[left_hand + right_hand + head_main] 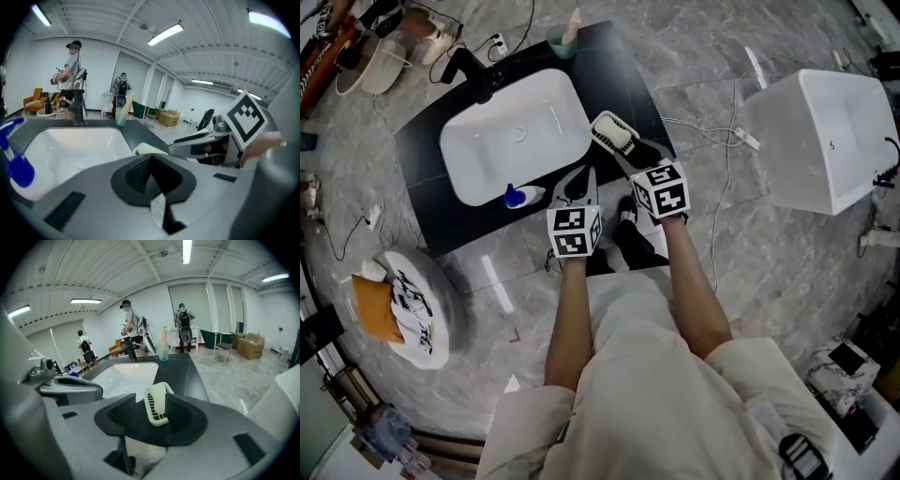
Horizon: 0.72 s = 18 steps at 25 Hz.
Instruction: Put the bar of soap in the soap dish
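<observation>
The cream slatted soap dish stands on the black countertop, just right of the sink. A pale bar seems to lie in it, but I cannot tell soap from dish clearly. My right gripper is open, and in the right gripper view the dish shows in the gap between its dark pads, untouched. My left gripper hovers beside it over the counter's front, its pads meeting in a line with nothing held. The left gripper view shows the dish as a pale edge past the jaws.
A white sink with a black faucet fills the counter's left. A blue-capped bottle lies at the sink's front rim and a cup stands at the back. A white tub and cables lie on the floor to the right.
</observation>
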### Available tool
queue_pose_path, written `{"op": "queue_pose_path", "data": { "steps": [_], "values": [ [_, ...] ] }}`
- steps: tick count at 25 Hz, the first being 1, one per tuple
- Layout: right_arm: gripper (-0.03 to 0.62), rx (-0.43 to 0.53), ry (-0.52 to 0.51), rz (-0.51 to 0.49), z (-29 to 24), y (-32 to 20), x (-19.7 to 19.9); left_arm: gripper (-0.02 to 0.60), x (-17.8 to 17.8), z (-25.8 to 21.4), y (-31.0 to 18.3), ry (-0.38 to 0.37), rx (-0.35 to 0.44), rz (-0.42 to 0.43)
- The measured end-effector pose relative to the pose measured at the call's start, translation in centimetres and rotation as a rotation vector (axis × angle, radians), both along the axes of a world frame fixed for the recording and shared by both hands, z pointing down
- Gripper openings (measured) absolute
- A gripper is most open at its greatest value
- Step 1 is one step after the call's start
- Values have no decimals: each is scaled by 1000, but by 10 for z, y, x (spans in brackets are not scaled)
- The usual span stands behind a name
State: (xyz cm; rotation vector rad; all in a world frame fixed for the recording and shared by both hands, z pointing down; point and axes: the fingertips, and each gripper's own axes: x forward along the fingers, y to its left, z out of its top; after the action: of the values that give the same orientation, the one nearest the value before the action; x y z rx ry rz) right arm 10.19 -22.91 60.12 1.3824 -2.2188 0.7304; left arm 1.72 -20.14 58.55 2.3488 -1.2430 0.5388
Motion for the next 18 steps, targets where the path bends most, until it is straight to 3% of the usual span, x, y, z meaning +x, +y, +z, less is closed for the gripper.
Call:
{"op": "queue_pose_path", "data": {
  "steps": [8, 12, 18],
  "values": [
    [195, 38, -15, 155, -20, 46, -4, 5, -10, -20, 28, 8, 41, 116],
    [195, 61, -57, 294, -28, 68, 9, 5, -13, -33, 37, 22, 84, 159],
    [193, 118, -105, 456, -40, 94, 22, 5, -14, -34, 50, 31, 87, 233]
  ]
}}
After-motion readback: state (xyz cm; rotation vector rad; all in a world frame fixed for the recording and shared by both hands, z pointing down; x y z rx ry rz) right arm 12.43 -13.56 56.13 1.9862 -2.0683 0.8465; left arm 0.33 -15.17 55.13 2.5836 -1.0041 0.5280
